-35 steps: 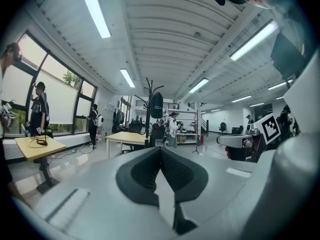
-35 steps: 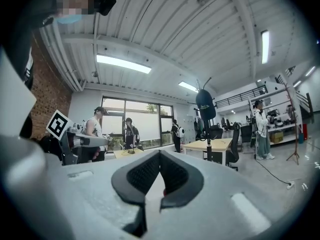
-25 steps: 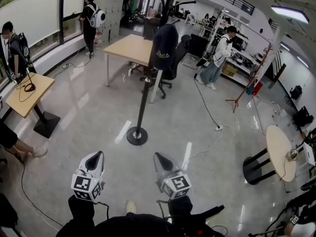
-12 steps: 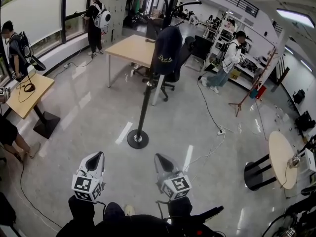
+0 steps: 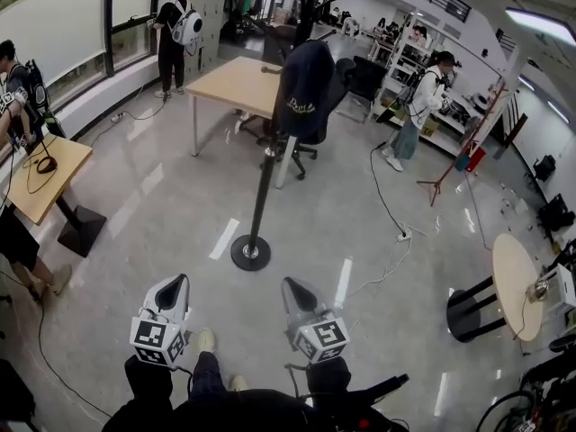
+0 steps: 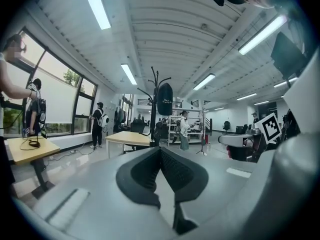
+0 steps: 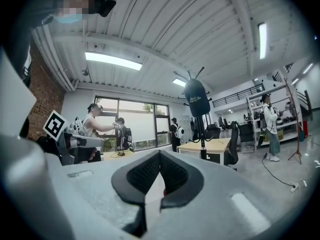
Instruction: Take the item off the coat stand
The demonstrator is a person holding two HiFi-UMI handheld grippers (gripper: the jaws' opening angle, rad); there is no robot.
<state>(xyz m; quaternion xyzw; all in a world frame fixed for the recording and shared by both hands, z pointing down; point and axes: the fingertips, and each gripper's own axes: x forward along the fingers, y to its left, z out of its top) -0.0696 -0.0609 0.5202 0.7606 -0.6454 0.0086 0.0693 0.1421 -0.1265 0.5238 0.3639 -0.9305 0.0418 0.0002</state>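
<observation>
A black coat stand (image 5: 261, 187) rises from a round base (image 5: 250, 252) on the glossy floor ahead of me. A dark navy cap with pale lettering (image 5: 302, 88) hangs near its top. It also shows far off in the left gripper view, cap (image 6: 165, 99), and in the right gripper view, cap (image 7: 196, 98). My left gripper (image 5: 178, 283) and right gripper (image 5: 292, 286) are held low and side by side, well short of the stand. Both are shut with nothing in them, as seen at the left gripper (image 6: 160, 151) and the right gripper (image 7: 160, 154).
A wooden table (image 5: 236, 85) and a black office chair (image 5: 317, 124) stand behind the stand. A small desk (image 5: 40, 183) is at the left, a round table (image 5: 511, 275) at the right. A white cable (image 5: 387, 207) crosses the floor. Several people stand about the room.
The view has moved nearer to the stand, and a foot now shows between the grippers. The person in white has walked to the right. Both grippers hold the same pose, still shut.
</observation>
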